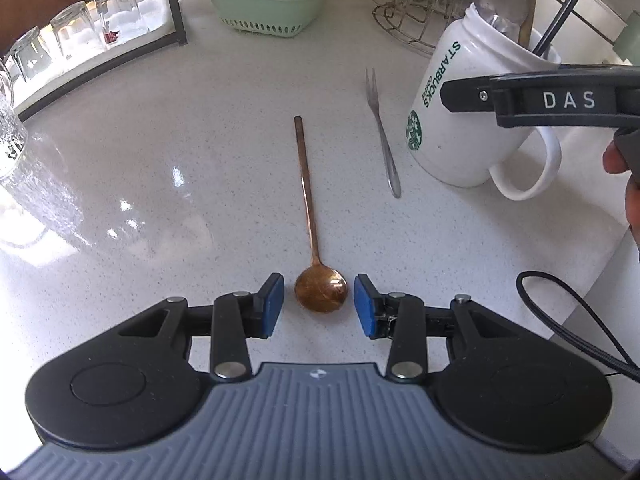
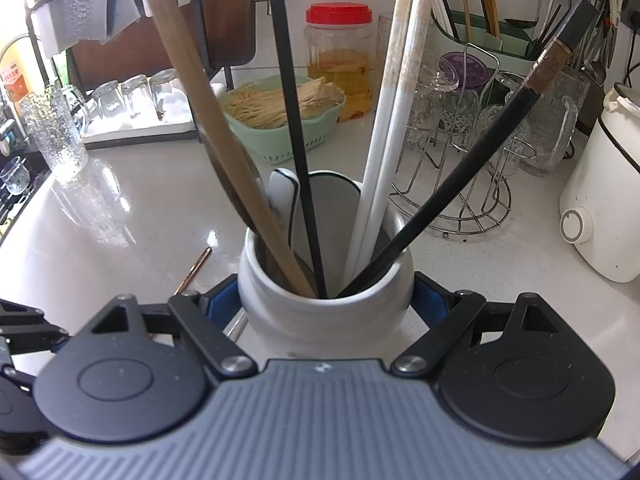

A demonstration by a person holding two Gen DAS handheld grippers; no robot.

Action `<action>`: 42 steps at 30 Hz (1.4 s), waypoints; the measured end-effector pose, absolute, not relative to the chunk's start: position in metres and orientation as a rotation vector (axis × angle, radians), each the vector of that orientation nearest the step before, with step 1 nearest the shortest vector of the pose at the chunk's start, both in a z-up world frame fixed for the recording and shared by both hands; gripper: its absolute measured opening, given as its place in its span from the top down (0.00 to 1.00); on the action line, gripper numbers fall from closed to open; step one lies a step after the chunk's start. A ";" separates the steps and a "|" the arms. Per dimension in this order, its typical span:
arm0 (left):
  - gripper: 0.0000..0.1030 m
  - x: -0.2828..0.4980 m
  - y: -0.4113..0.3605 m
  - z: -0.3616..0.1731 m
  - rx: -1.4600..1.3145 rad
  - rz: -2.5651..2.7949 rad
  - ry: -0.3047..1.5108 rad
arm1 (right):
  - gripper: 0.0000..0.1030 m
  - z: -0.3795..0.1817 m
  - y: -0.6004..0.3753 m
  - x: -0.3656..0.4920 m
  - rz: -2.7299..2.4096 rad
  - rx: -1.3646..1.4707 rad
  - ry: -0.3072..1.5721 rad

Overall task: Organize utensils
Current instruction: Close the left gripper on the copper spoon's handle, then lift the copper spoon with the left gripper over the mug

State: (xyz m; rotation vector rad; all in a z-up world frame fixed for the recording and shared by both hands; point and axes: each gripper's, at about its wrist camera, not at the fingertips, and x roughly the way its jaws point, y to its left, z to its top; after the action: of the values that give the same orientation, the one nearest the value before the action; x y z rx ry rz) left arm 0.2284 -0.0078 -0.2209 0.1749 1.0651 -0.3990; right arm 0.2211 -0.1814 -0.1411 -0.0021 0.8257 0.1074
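On the white counter (image 1: 180, 152), just ahead of our left gripper (image 1: 319, 305), lies the copper spoon (image 1: 316, 268), bowl toward us and handle pointing away. The blue pads (image 1: 273, 304) stand apart on either side of the bowl, not touching it, so this gripper is open and holds nothing. A small fork (image 1: 382, 136) lies to the right of the spoon, well clear of it, tines away from us.

Beyond the fork stands the Starbucks mug (image 1: 460, 120), already stocked with chopsticks and spoons. Our right gripper (image 2: 326, 304) brackets it at the body; its pads sit against or very near the mug's sides, but we cannot tell whether they actually press on it.

We judge the step in hand to be picking up the spoon for the mug. The bowl is broad and shallow, a poor place to pinch; we would do better to move forward a little and close on the neck or lower handle, squarely and low to the counter. The right gripper should steady the mug while the spoon goes in, handle angled between the crowded sticks.
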 end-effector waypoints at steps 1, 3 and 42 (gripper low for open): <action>0.57 0.228 -0.009 -0.221 0.184 -0.400 1.061 | 0.12 -0.141 -0.182 0.221 0.109 -0.002 0.825; 0.57 0.229 -0.011 -0.222 0.199 -0.399 1.057 | 0.12 -0.141 -0.182 0.220 0.111 -0.003 0.823; 0.68 0.253 -0.036 -0.086 0.129 -0.328 0.896 | 0.12 -0.140 -0.186 0.216 0.177 -0.037 0.812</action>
State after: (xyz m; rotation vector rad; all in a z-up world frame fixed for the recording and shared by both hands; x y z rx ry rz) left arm 0.2528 -0.0357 -0.0859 0.1285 0.8960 -0.3283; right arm 0.2163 -0.1861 -0.1403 -0.0371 0.8123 0.1768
